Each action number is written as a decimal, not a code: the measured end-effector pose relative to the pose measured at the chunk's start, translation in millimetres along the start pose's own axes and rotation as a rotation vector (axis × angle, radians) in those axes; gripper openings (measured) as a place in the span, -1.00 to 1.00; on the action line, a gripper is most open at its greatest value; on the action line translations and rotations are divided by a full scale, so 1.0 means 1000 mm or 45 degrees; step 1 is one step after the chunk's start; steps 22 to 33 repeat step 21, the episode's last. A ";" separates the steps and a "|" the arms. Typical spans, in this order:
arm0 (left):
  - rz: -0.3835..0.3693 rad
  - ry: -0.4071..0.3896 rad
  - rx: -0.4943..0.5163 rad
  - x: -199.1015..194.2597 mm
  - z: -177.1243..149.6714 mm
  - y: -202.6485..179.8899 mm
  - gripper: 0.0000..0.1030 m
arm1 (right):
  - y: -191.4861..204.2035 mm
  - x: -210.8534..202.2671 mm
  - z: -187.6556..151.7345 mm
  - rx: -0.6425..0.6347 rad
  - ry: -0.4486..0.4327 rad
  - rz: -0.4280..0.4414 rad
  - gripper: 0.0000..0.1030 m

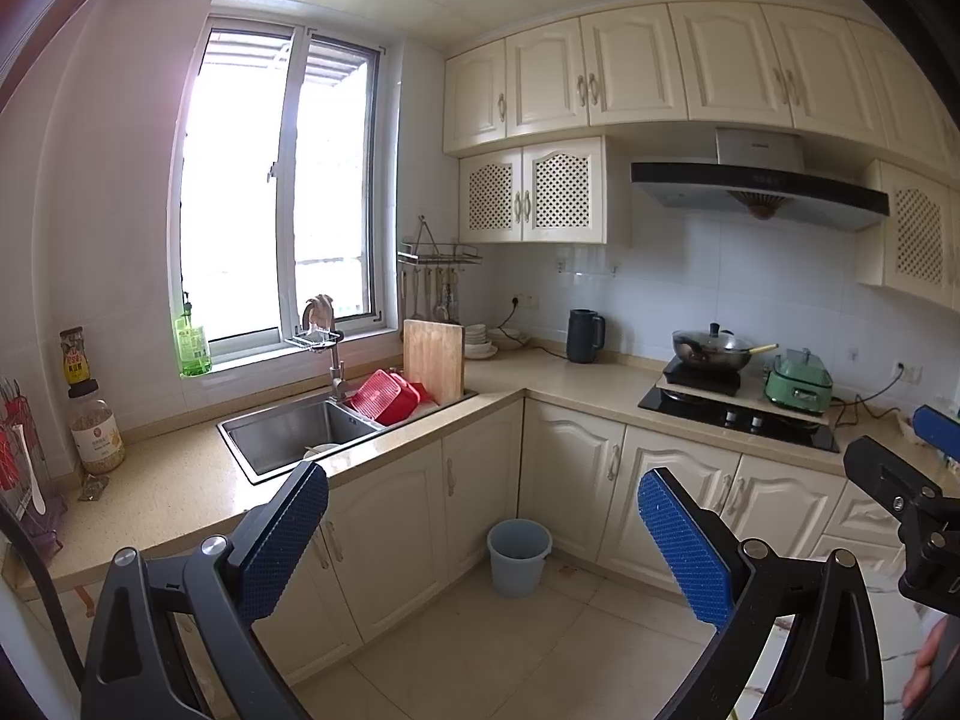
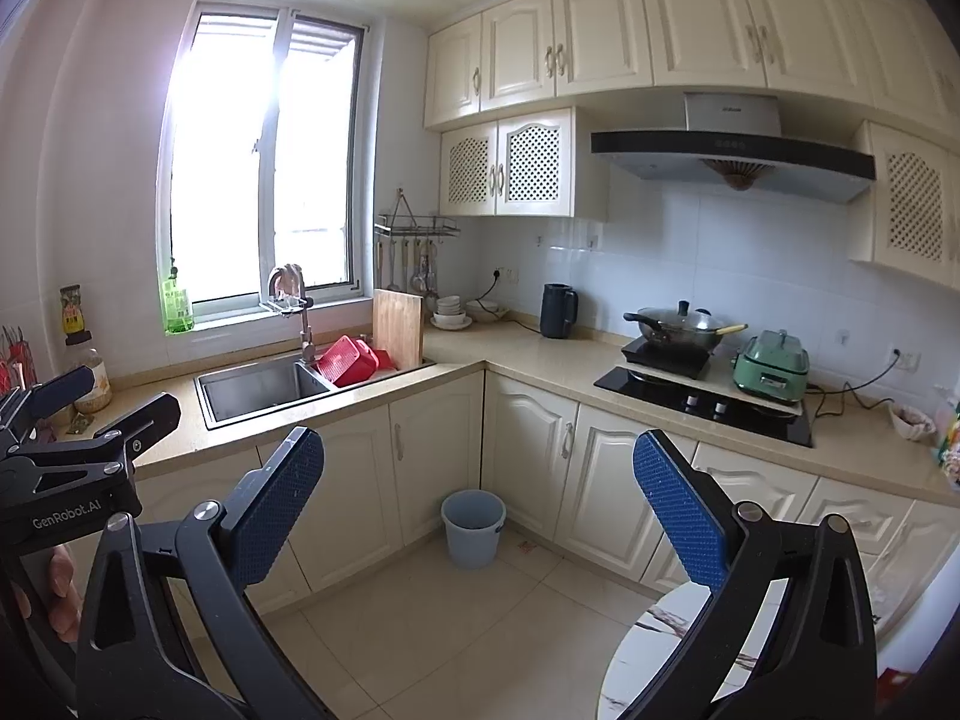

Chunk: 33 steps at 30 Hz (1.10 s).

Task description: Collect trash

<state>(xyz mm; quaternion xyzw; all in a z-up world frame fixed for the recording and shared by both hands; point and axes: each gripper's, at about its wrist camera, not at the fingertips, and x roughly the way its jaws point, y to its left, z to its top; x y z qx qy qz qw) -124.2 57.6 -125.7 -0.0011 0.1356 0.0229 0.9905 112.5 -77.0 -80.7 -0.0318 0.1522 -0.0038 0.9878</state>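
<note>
A pale blue bucket (image 1: 519,555) (image 2: 473,525) stands on the tiled floor in the cabinet corner, with a small scrap (image 2: 527,547) lying beside it. A small crumpled packet (image 1: 93,487) lies on the left counter by a jar. On the right counter sit a crumpled wrapper (image 2: 912,420) and colourful packaging (image 2: 948,444). My left gripper (image 1: 482,474) is open and empty, held high over the floor. My right gripper (image 2: 477,437) is open and empty as well, level with the left one. Each shows at the other view's edge: the right gripper (image 1: 900,438), the left gripper (image 2: 120,396).
An L-shaped counter (image 1: 180,498) holds a steel sink (image 1: 288,432), red baskets (image 1: 387,399), a cutting board (image 1: 433,360), a dark kettle (image 1: 585,336), a wok (image 1: 711,351) on the hob and a green cooker (image 1: 798,384). A round marble table (image 2: 648,660) sits below right.
</note>
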 end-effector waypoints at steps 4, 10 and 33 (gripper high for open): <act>-0.003 0.000 0.007 0.007 0.000 0.003 0.99 | 0.004 0.002 0.001 0.001 0.005 -0.002 1.00; -0.003 -0.007 0.010 0.014 -0.006 0.008 0.99 | 0.000 0.004 0.000 -0.003 0.007 0.004 1.00; -0.012 -0.011 0.011 0.023 -0.013 0.010 0.99 | 0.000 0.006 0.001 -0.005 0.006 0.009 1.00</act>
